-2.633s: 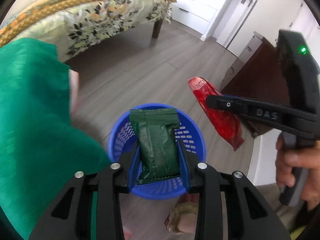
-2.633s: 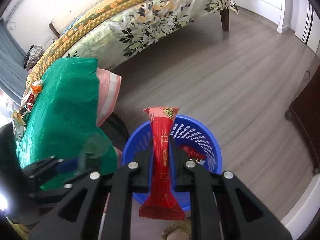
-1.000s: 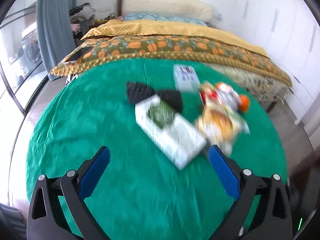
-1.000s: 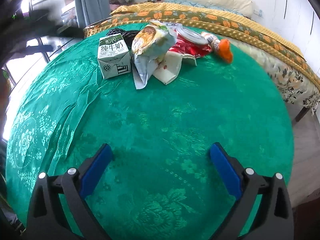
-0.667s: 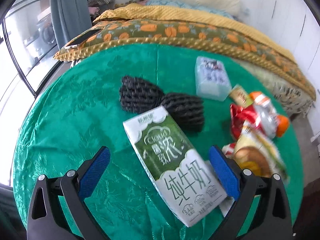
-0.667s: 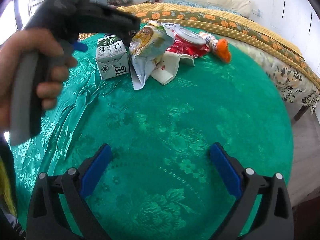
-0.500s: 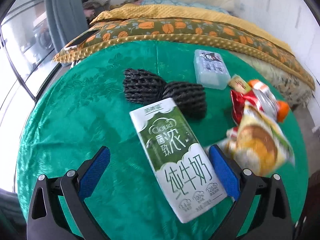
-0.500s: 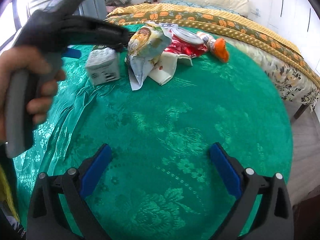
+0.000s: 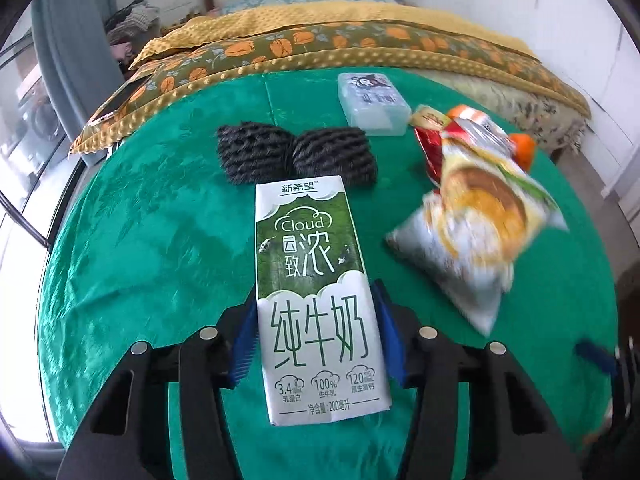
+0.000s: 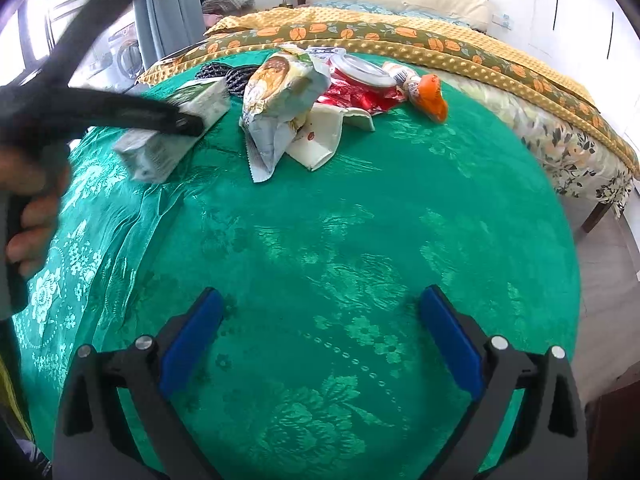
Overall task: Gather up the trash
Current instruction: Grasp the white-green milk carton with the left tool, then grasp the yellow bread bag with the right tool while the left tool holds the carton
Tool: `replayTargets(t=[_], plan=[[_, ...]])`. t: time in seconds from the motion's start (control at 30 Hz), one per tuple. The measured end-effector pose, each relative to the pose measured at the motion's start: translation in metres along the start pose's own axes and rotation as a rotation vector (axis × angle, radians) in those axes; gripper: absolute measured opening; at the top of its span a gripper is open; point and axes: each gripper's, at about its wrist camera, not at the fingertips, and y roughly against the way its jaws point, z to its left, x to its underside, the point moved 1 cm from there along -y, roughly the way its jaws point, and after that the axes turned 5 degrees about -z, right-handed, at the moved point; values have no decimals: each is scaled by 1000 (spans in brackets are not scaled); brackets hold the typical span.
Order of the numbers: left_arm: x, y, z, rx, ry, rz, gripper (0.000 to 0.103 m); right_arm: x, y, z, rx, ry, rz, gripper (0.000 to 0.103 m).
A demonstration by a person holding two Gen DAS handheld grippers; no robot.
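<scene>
On the green tablecloth (image 10: 360, 240) there is one milk carton (image 9: 316, 300), and two black foam nets (image 9: 296, 156) lie side by side. One pale plastic box (image 9: 372, 104) is there, also one yellow snack bag (image 9: 480, 224), one red wrapper (image 10: 356, 94), one white paper piece (image 10: 320, 136) and one orange-capped item (image 10: 428, 94). There are two grippers: the left gripper (image 9: 316, 340) and the right gripper (image 10: 320, 340).

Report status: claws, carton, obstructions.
Left claw closing around milk carton. Right claw open, empty, over tablecloth. Snack bag beside, clear.
</scene>
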Motion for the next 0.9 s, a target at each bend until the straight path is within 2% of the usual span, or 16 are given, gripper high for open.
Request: replayTargets(t=[0.2, 0.33, 0.43, 0.53, 0.6, 0.7, 0.73, 0.77, 0.8, 0.83, 0.9], plan=[[51, 41, 24, 54, 2, -8, 52, 0, 0, 0, 0, 0, 0, 96], [71, 52, 27, 77, 9, -35, 53, 0, 0, -1, -1, -1, 0, 96], [79, 49, 26, 62, -2, -54, 73, 0, 0, -2, -4, -2, 3, 97], [84, 38, 29, 54, 0, -36, 73, -1, -1, -1, -16, 12, 12, 97], [86, 36, 31, 34, -6, -54, 78, -4, -1, 2, -31, 30, 12, 96], [86, 34, 35, 38, 7, -57, 82, -20, -1, 15, -91, 81, -30, 95], [85, 34, 36, 41, 9, -56, 84, -27, -3, 19, -110, 88, -40, 89], [85, 33, 36, 43, 5, -53, 85, -34, -6, 22, -124, 91, -40, 74], [85, 32, 35, 40, 1, -52, 86, -40, -10, 25, -131, 91, -37, 68], [85, 31, 34, 34, -1, -47, 87, -50, -18, 28, -141, 90, -30, 64], [85, 30, 35, 35, 5, -45, 89, -62, -28, 31, -145, 81, -39, 63]])
